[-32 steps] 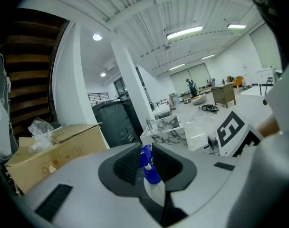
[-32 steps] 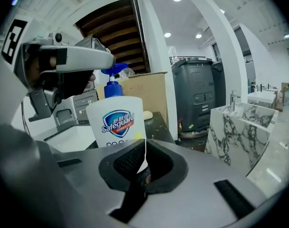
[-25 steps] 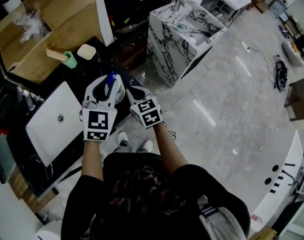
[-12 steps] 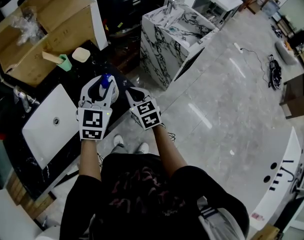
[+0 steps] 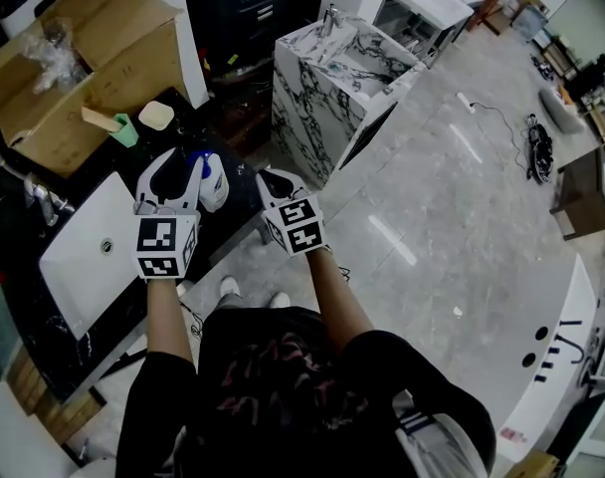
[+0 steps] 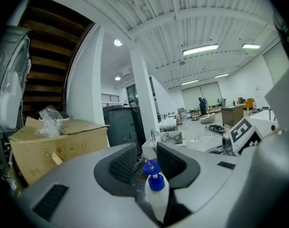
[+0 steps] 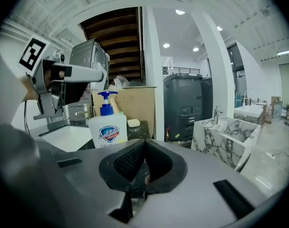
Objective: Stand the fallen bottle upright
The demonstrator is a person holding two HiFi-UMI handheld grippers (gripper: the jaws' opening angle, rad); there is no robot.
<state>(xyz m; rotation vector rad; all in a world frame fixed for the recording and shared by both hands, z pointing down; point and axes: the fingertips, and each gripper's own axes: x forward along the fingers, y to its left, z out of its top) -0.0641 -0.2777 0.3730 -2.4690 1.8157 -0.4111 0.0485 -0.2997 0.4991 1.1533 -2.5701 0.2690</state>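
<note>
White plastic with a blue pump, the bottle [image 5: 212, 180] stood upright on the black surface [image 5: 239, 199], just beside the white basin [image 5: 89, 247]. The left claw [image 5: 175, 167] was opening, its jaws wide. The bottle sat low between them, close to the right-hand jaw, with no pad visibly pressing it. The right claw [image 5: 273, 180] hung on the bottle's far side from the basin, tips together on nothing. A cardboard box [image 5: 74, 58] sat behind the basin. Beyond it lay a marble-veined cabinet [image 5: 332, 78] and glossy grey floor [image 5: 452, 197]. Only the right gripper view showed the bottle's shield label, while the head view gave just its top.
</note>
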